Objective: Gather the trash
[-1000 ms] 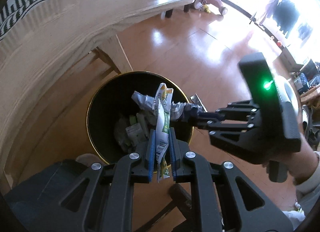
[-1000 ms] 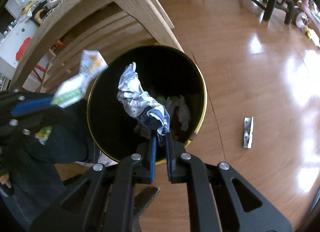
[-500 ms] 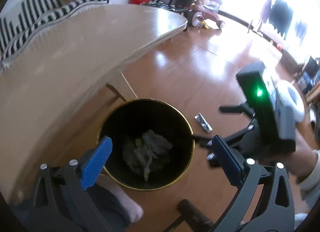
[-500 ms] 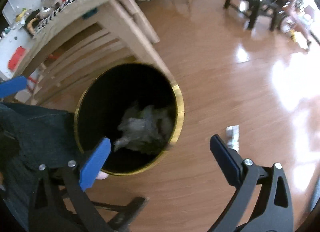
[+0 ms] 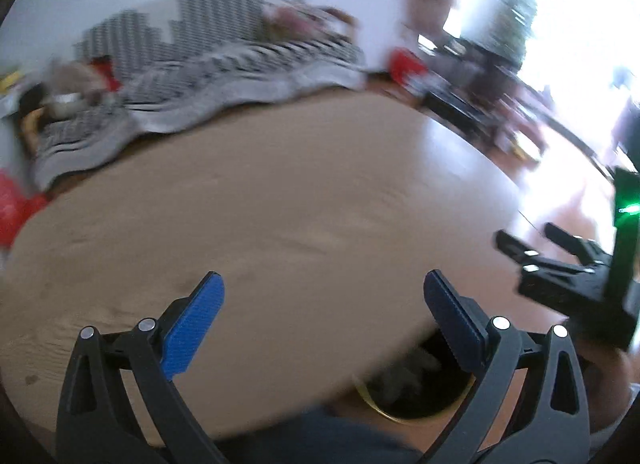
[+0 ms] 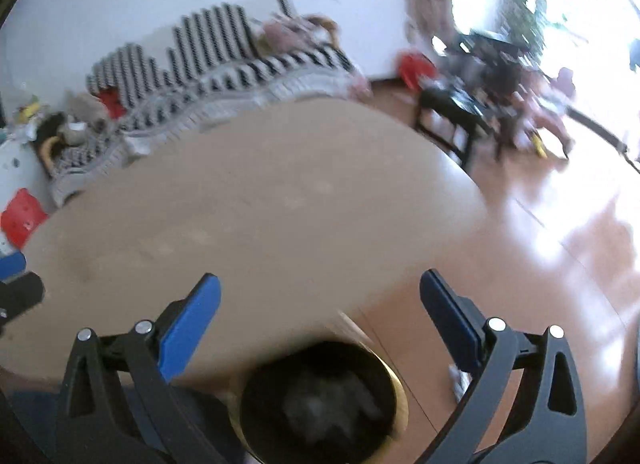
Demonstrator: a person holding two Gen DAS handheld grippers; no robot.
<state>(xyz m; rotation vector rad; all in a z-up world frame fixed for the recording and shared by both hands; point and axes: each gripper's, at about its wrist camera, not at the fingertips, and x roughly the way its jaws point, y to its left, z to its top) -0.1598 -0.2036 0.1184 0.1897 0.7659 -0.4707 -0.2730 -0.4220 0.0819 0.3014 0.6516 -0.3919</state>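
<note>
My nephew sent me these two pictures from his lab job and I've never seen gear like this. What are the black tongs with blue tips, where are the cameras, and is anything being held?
These are hand-held grippers, one in each of a person's hands, with a wide-angle camera on each looking along its two fingers. One picture is from the left gripper, the other from the right gripper. Both are open and hold nothing. The black block with a green light in the left view is the right gripper seen from the side. Ahead is a wooden table; the pictures are blurred, and I make out nothing lying on it. Low down stands a black bin with a gold rim and crumpled trash inside.
</note>
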